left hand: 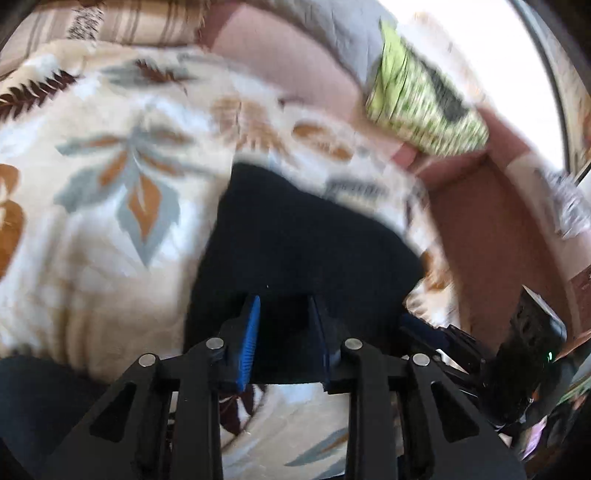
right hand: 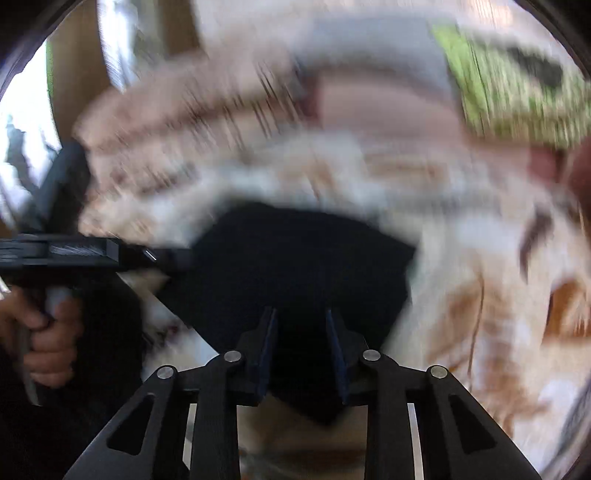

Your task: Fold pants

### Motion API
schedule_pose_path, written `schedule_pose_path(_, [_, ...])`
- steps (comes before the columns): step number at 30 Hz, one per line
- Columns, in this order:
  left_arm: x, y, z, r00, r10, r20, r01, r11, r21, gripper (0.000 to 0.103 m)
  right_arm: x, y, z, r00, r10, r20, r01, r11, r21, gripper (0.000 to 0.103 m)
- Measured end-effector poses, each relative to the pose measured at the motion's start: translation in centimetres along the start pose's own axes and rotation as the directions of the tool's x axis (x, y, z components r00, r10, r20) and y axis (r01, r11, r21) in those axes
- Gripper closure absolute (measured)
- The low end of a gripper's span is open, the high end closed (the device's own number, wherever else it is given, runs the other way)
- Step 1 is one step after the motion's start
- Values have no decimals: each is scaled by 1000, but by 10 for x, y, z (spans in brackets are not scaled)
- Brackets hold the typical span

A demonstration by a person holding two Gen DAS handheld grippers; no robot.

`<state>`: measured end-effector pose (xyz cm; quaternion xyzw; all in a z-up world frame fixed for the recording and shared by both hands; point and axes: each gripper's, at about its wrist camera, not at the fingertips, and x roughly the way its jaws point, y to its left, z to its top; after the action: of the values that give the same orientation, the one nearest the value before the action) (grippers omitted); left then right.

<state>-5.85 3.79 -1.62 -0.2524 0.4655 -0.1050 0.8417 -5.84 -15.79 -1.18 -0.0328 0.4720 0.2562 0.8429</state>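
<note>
Dark navy pants [left hand: 295, 236] lie on a cream blanket with a leaf pattern [left hand: 110, 177]. My left gripper [left hand: 284, 306] has its jaws apart with the near edge of the pants between the blue-padded fingers [left hand: 251, 332]. In the right wrist view, the same pants [right hand: 295, 266] spread out ahead, heavily blurred by motion. My right gripper [right hand: 301, 317] also has its jaws apart, with dark cloth between them. Whether either one pinches the cloth is unclear. The left gripper's body [right hand: 92, 254] and the hand holding it show at the left.
A green patterned cushion [left hand: 424, 99] rests on a pink sofa back [left hand: 295, 66] beyond the blanket. A brown floor strip [left hand: 491, 240] and dark gear [left hand: 528, 332] sit at the right. A striped cushion [left hand: 129, 22] is at the top left.
</note>
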Motion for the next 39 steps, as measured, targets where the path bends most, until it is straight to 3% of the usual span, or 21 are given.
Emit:
schedule_pose_path(4, [12,-5,-1,1000,23,-12,-22,999,38,80,-10,-6,-13,1000,3,20,-5,996,87,79])
schedule_pose_path(9, [-6,2,13,998,-57,-12,58,997,47,80,-21,-8,-13,998,30,60,-35,995,88,79])
schedule_pose_path(11, [-25,-3,26,995,-88,50,83,992,92,80,-36,-13,-6,990,29,140,-43,994,97,78])
schedule_pose_path(14, [-37,-14,56,987,-103,127,86,988,132,80,-55,-18,18,953,24,302,-54,994,92,75])
schedule_pose_path(16, [-27,-13,77,986,-113,123,100,989,108,80,-51,-19,35,935,22,354,-52,996,75,75])
schedule_pose_path(18, [-7,-9,91,990,-110,89,104,992,70,80,-35,-21,48,944,-1,331,-23,997,67,77])
schedule_pose_path(20, [27,-2,97,996,-87,16,87,996,28,80,1,-25,53,976,-61,207,49,997,64,79])
schedule_pose_path(22, [63,8,88,997,-48,-63,48,999,4,82,34,-35,43,989,-129,71,123,989,80,81])
schedule_pose_path(23, [70,13,82,997,-57,-58,57,998,-11,83,34,-41,38,988,-114,105,103,989,109,81])
schedule_pose_path(29, [62,11,83,997,-77,-30,78,997,5,83,27,-44,38,988,-93,121,75,987,142,80])
schedule_pose_path(32, [35,9,83,991,-118,64,118,993,11,83,7,-37,38,980,-93,174,67,986,152,77])
schedule_pose_path(34, [11,4,77,979,-161,124,156,987,45,83,-13,-22,39,967,-61,249,37,994,99,76])
schedule_pose_path(36, [-6,-2,65,967,-215,136,206,975,78,80,-25,1,40,960,-14,280,14,1000,0,75])
schedule_pose_path(38, [-4,-10,48,971,-223,87,213,971,111,80,-15,16,36,974,-34,222,48,997,-60,77])
schedule_pose_path(39, [5,-12,41,981,-189,47,183,976,119,80,3,17,32,990,-67,128,76,995,-65,77])
